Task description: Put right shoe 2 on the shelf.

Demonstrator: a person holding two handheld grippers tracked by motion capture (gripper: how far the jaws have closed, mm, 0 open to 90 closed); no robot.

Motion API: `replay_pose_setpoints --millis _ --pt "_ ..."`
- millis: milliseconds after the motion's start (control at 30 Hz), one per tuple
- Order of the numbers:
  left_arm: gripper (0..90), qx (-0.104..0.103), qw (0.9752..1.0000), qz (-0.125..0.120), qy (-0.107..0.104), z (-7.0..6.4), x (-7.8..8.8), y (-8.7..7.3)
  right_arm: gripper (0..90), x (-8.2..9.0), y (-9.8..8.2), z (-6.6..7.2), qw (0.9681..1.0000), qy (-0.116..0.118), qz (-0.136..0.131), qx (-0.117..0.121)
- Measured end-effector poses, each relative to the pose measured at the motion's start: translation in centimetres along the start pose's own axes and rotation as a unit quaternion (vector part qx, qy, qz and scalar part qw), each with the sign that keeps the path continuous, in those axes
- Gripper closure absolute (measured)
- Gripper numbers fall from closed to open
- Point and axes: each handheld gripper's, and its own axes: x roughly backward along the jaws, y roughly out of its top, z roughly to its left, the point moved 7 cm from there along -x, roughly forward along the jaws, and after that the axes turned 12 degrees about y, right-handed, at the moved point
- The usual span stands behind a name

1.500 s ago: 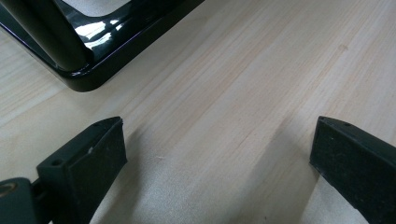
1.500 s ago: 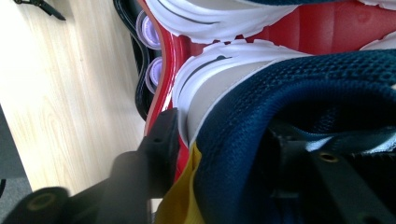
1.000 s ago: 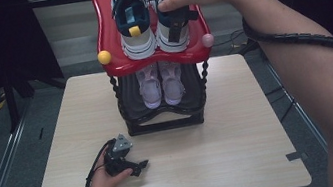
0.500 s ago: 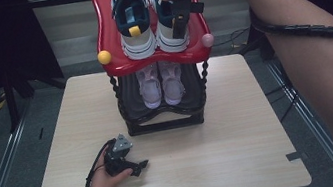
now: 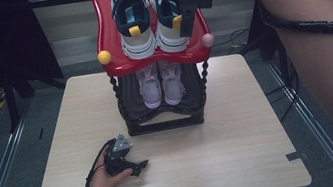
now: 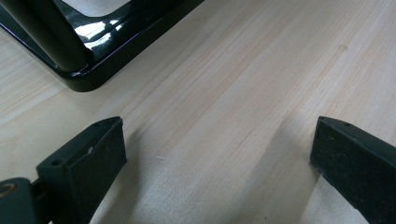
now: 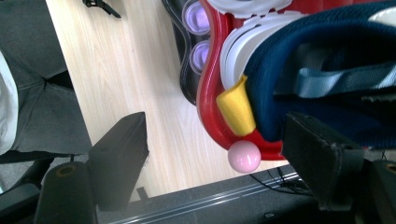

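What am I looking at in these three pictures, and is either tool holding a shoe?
A person works at a wooden table with a hand-held two-jaw gripper in each hand. The high view looks down from above; each other picture comes from a camera on one gripper.

The left gripper rests on the table, jaws open. The right gripper is up at the right navy-and-white sneaker on the red top shelf, jaws wide, not clamped on it. A pink pair sits on the black lower tier.
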Motion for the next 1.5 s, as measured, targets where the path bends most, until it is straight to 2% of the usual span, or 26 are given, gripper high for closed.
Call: replay_pose_setpoints --millis 233,600,933,1500 --pt "2.9 0.000 1.0000 0.000 0.000 0.0 0.0 0.0 20.8 0.0 -0.8 0.5 0.9998 0.009 0.015 0.000" --pt "2.9 0.000 1.0000 0.000 -0.001 0.0 0.0 0.0 21.3 0.1 -2.3 1.4 0.9996 0.020 0.020 -0.004" --pt "2.9 0.001 1.0000 0.000 -0.001 0.0 0.0 0.0 21.4 -1.2 -4.2 2.4 0.9985 0.033 0.044 -0.005" --pt "2.9 0.001 1.0000 0.000 -0.001 0.0 0.0 0.0 21.4 -3.4 -6.1 3.4 0.9979 0.048 0.043 -0.009"
